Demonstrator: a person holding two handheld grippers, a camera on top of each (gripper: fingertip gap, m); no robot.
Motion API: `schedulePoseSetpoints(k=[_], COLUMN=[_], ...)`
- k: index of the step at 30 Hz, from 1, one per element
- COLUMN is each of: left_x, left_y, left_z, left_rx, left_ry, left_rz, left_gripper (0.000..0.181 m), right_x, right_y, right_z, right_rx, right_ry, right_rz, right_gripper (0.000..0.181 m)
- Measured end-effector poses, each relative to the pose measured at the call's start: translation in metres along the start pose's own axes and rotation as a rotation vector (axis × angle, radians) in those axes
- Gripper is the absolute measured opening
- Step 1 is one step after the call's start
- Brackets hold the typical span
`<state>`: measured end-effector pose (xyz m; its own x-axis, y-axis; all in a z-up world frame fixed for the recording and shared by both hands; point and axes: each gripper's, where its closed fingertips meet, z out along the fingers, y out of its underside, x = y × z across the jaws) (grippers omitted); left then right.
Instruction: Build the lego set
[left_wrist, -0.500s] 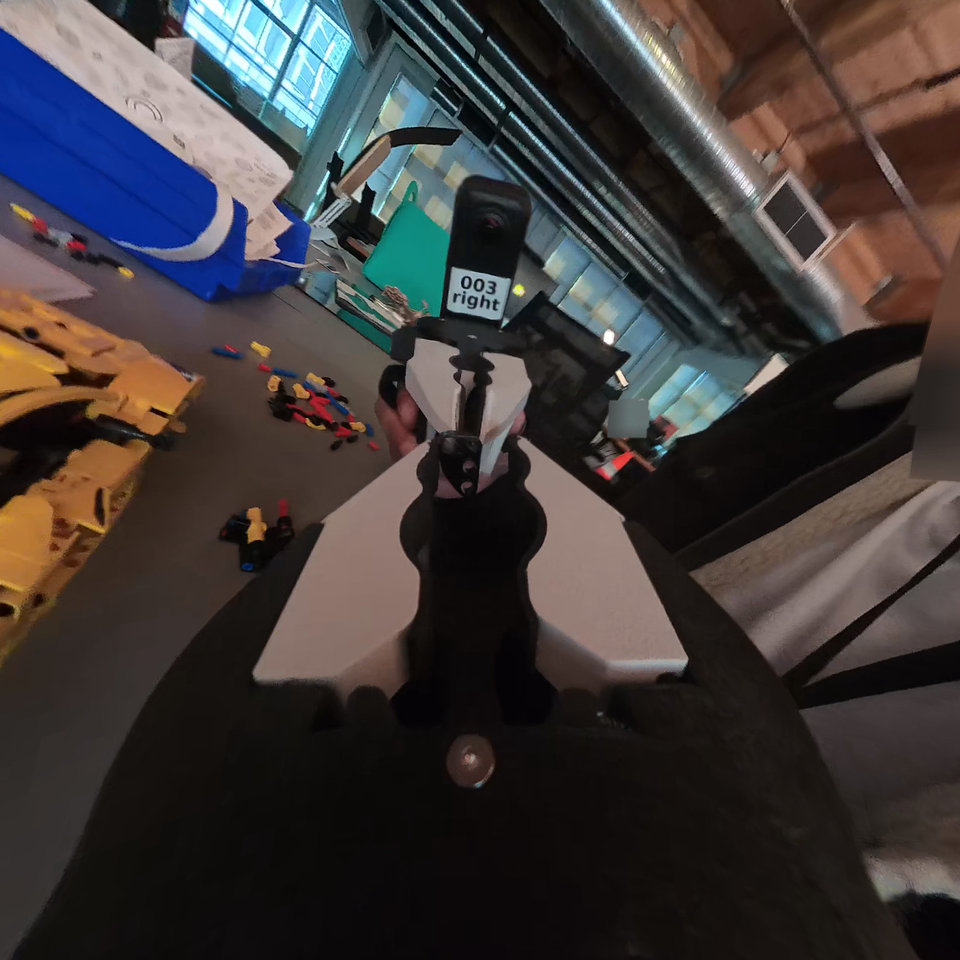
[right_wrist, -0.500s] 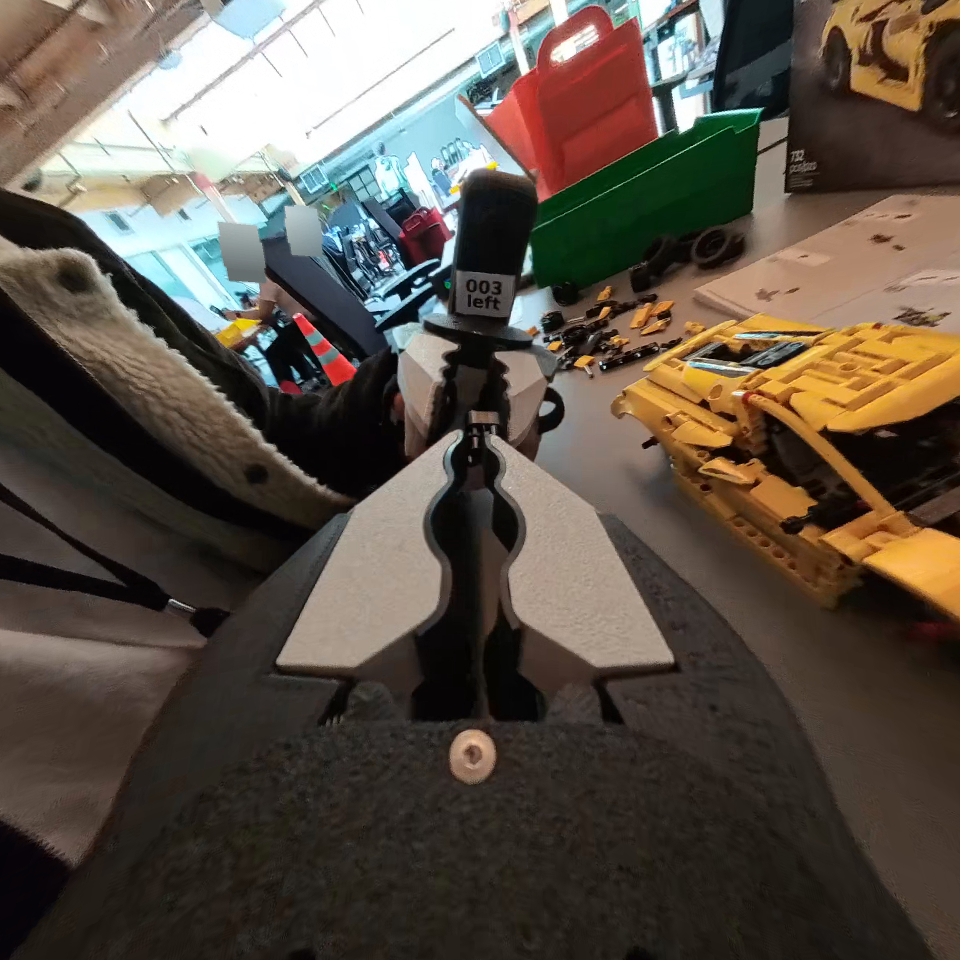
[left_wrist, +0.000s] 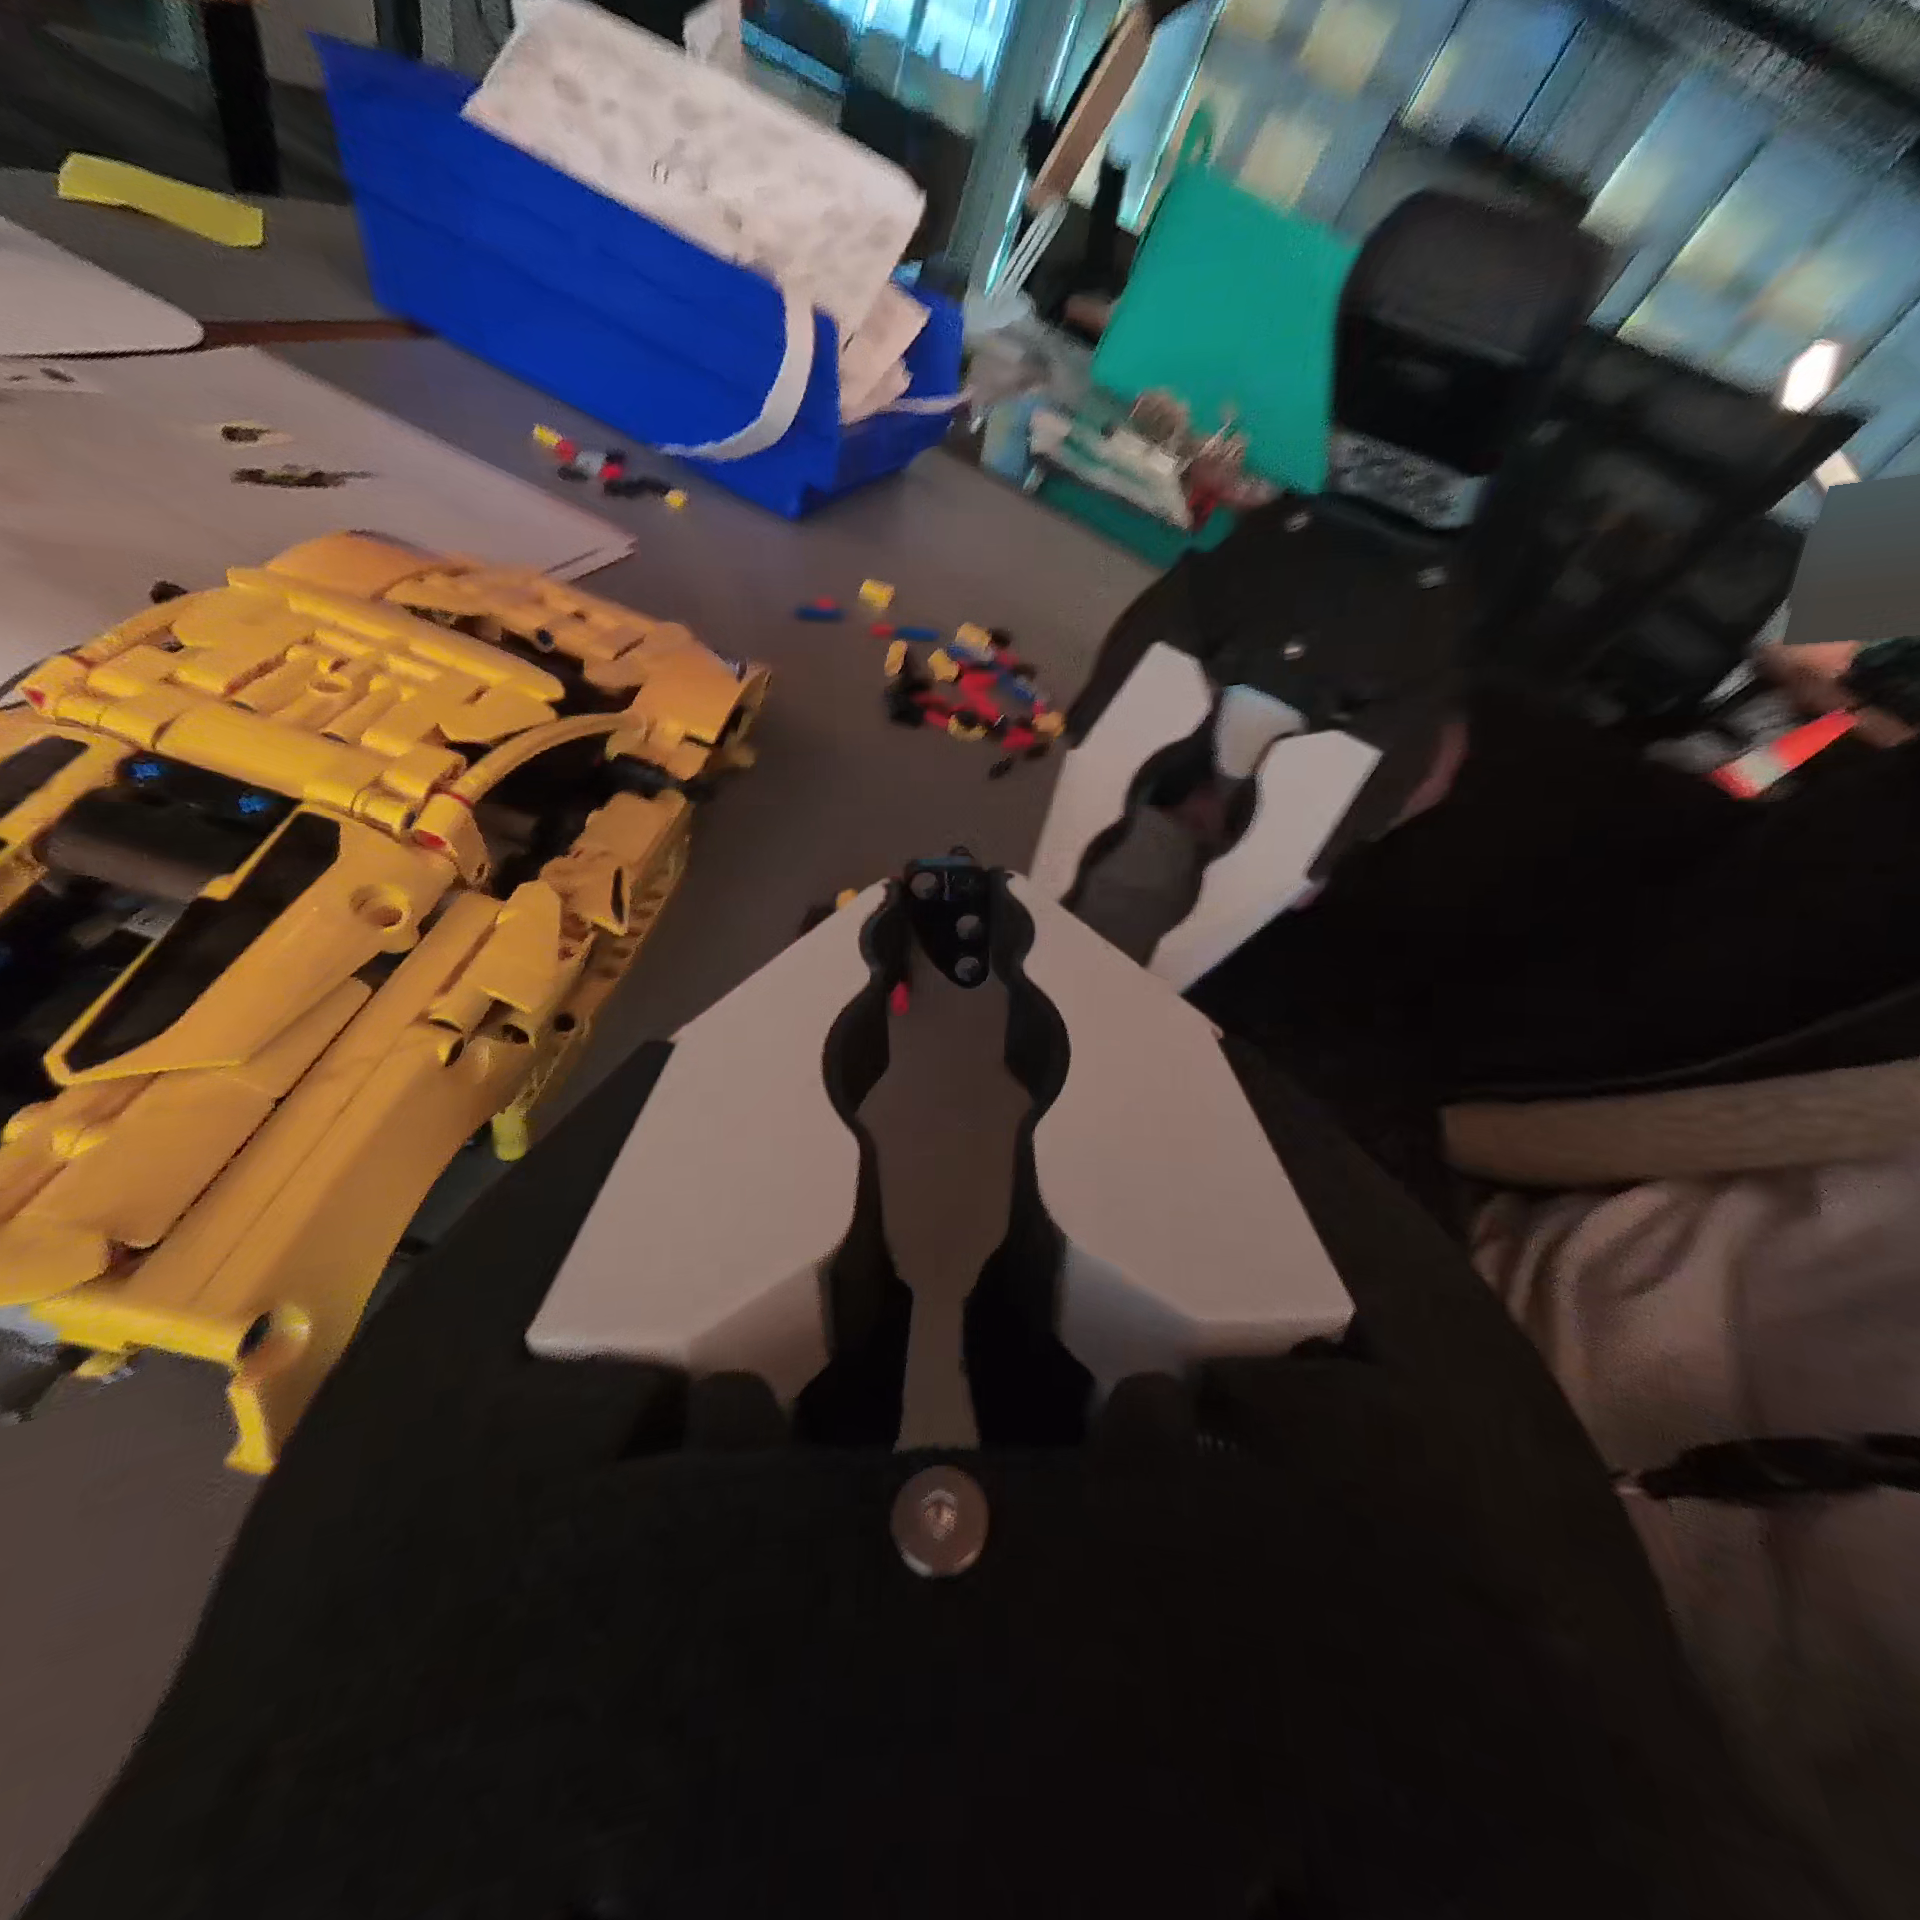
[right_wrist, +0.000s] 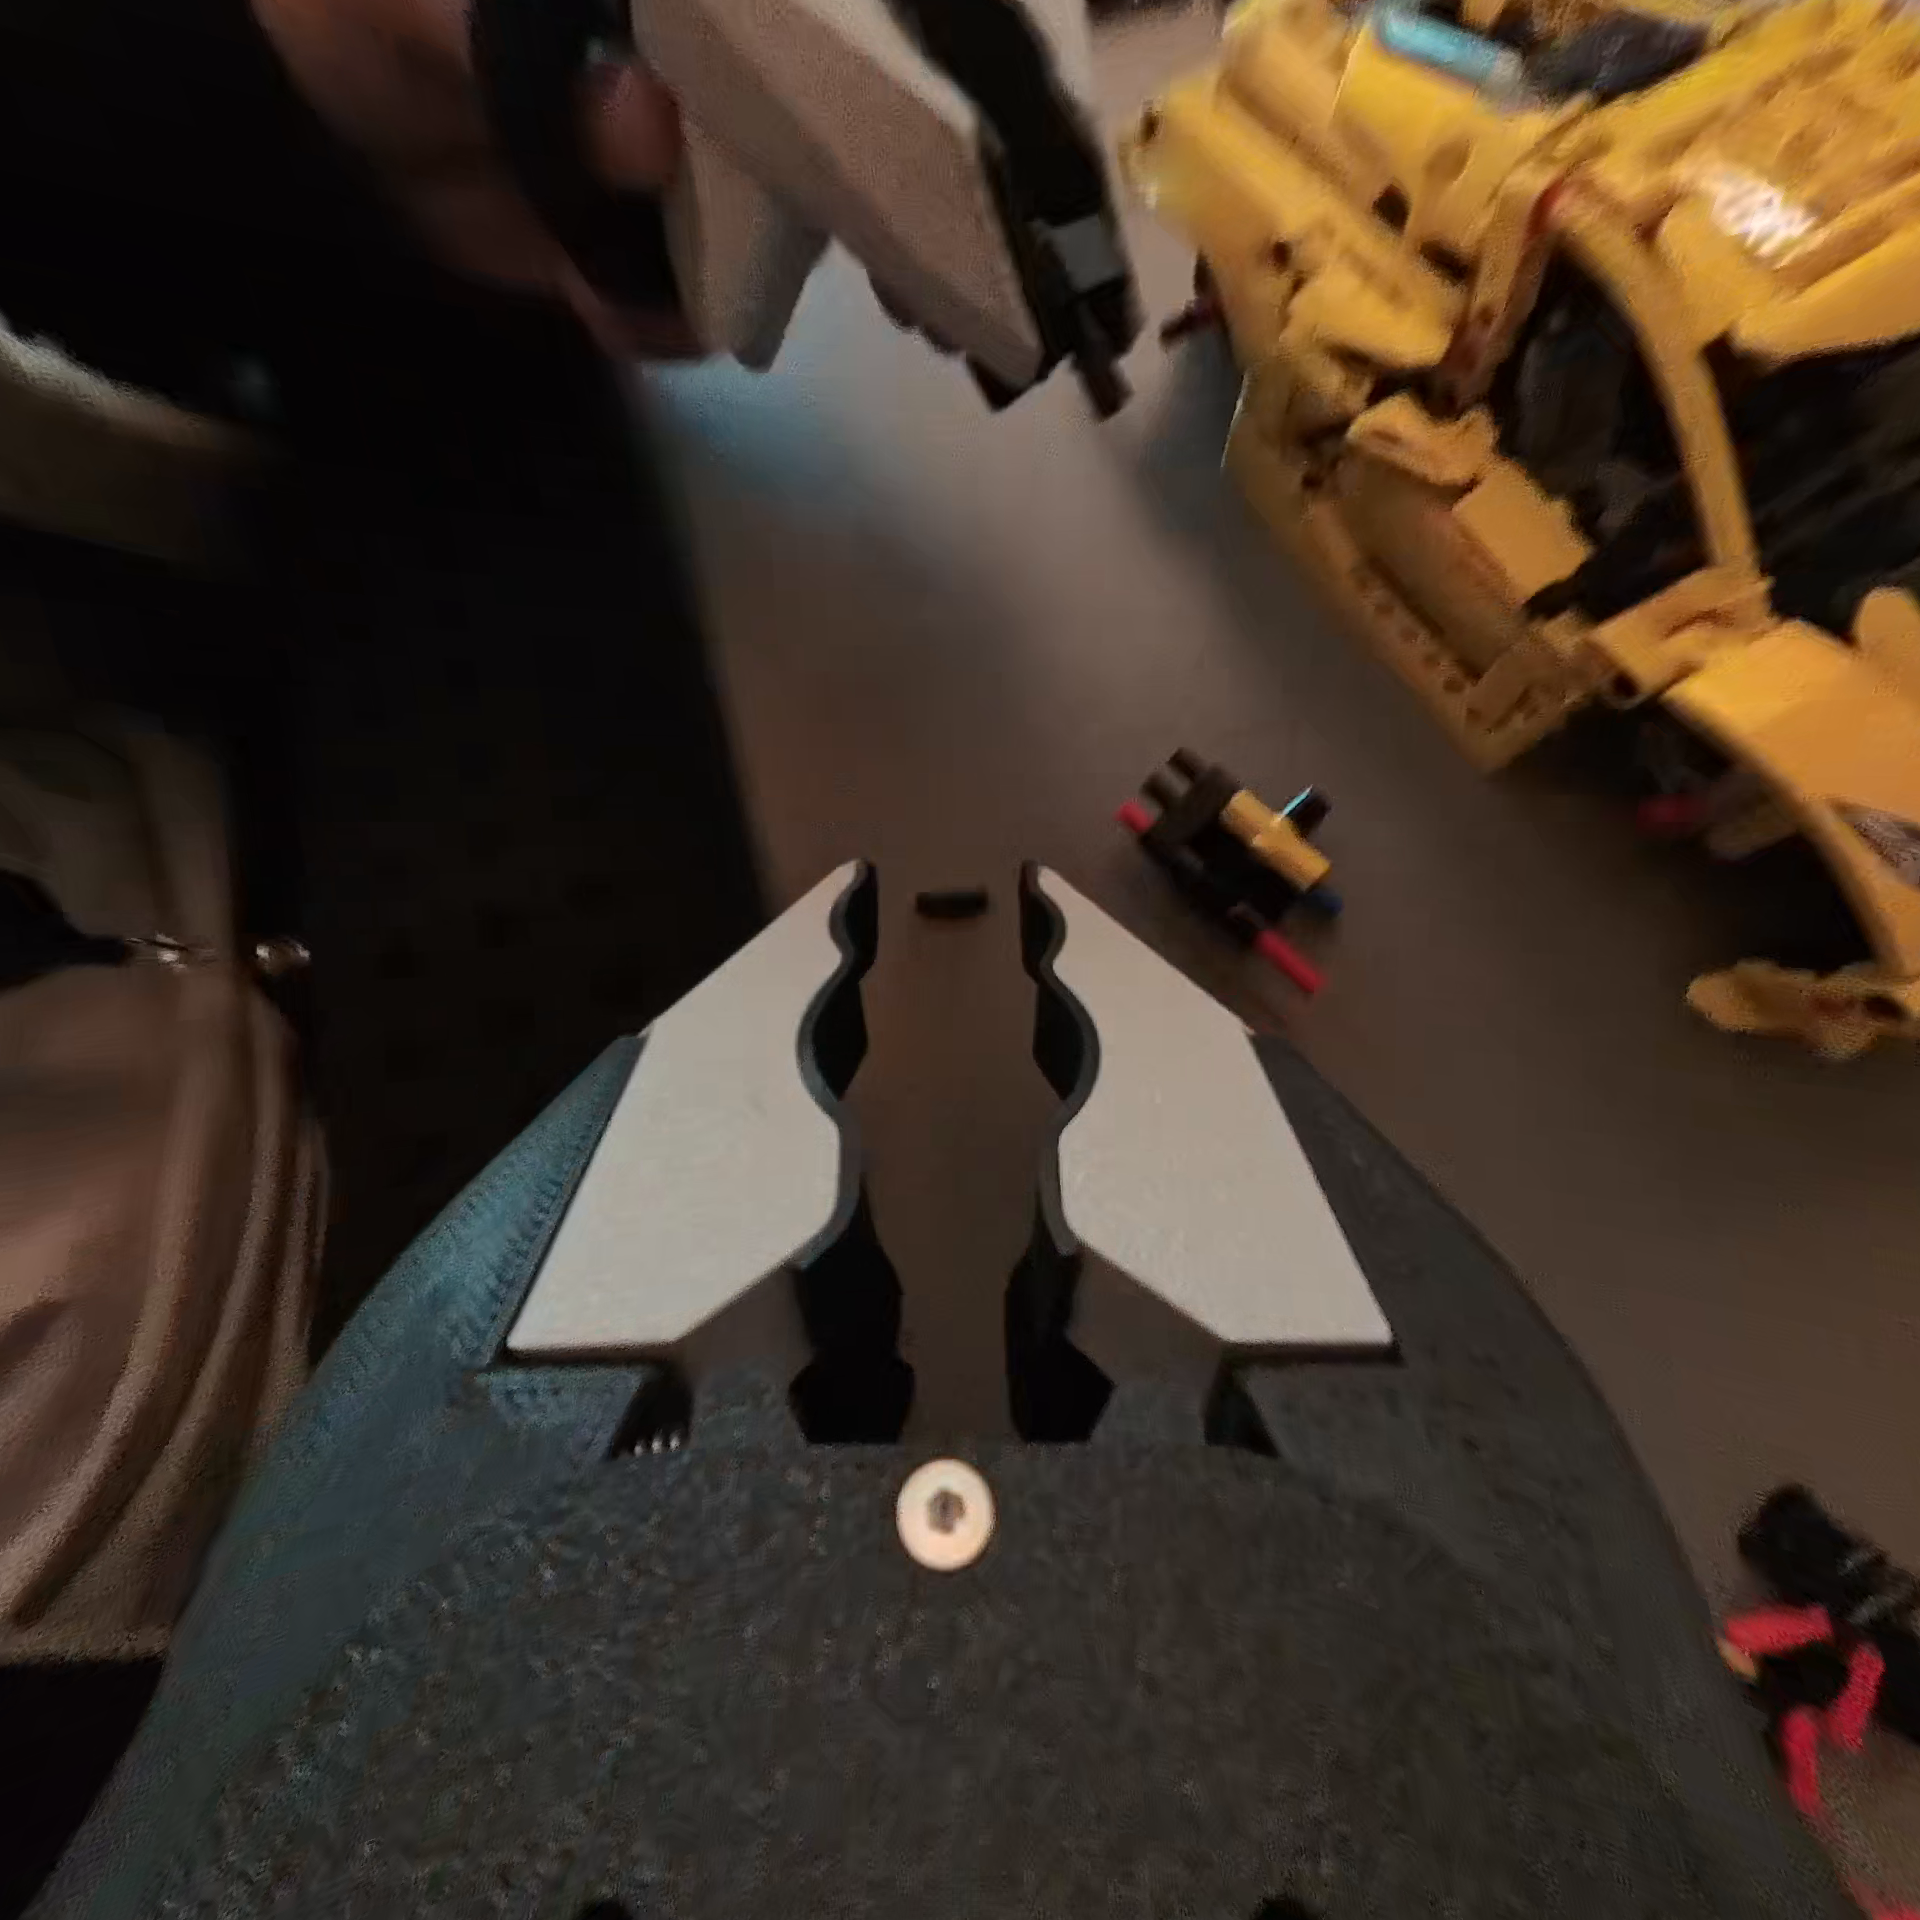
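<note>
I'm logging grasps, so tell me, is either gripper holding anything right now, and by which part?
The left gripper pinches a small black holed piece at its fingertips, by the lower end. The right gripper is open and empty.

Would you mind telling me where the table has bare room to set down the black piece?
Bare grey table lies between the yellow car and the table's near edge. Crowded: the small black-and-yellow assembly beside the car, and the loose-piece pile farther back.

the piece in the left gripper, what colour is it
Black, with round holes. The piece shows best in the left wrist view, pinched at the left gripper tips.
</note>
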<state>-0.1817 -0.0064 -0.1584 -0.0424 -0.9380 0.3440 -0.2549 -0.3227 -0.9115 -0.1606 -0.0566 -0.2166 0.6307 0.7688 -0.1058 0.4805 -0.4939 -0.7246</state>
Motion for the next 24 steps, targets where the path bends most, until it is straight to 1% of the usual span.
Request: schedulePoseSetpoints(k=[1, 3, 6, 9, 13, 21, 24], left_x=[0.002, 0.007, 0.010, 0.010, 0.009, 0.007, 0.007], left_y=[0.006, 0.020, 0.027, 0.024, 0.022, 0.020, 0.019], left_z=[0.003, 0.011, 0.015, 0.013, 0.011, 0.010, 0.010], left_rx=[-0.037, -0.114, -0.158, -0.141, -0.124, -0.112, -0.107], left_ry=[-0.005, 0.009, 0.025, 0.034, 0.030, 0.032, 0.036], left_rz=[0.019, 0.030, 0.020, -0.001, -0.011, -0.037, -0.046], left_gripper=[0.015, 0.015, 0.015, 0.015, 0.015, 0.015, 0.015], right_x=[-0.003, -0.017, -0.016, -0.008, -0.005, -0.001, 0.000], right_y=[0.005, 0.010, 0.014, 0.014, 0.017, 0.017, 0.017], right_z=[0.002, 0.007, 0.015, 0.017, 0.018, 0.025, 0.024], right_rx=[-0.026, -0.043, -0.072, -0.085, -0.136, -0.165, -0.176], right_ry=[0.038, 0.038, 0.054, 0.066, 0.121, 0.130, 0.139], right_rz=[-0.005, 0.005, 0.040, 0.099, 0.090, 0.093, 0.056], right_gripper=[0.024, 0.018, 0.017, 0.017, 0.014, 0.017, 0.016])
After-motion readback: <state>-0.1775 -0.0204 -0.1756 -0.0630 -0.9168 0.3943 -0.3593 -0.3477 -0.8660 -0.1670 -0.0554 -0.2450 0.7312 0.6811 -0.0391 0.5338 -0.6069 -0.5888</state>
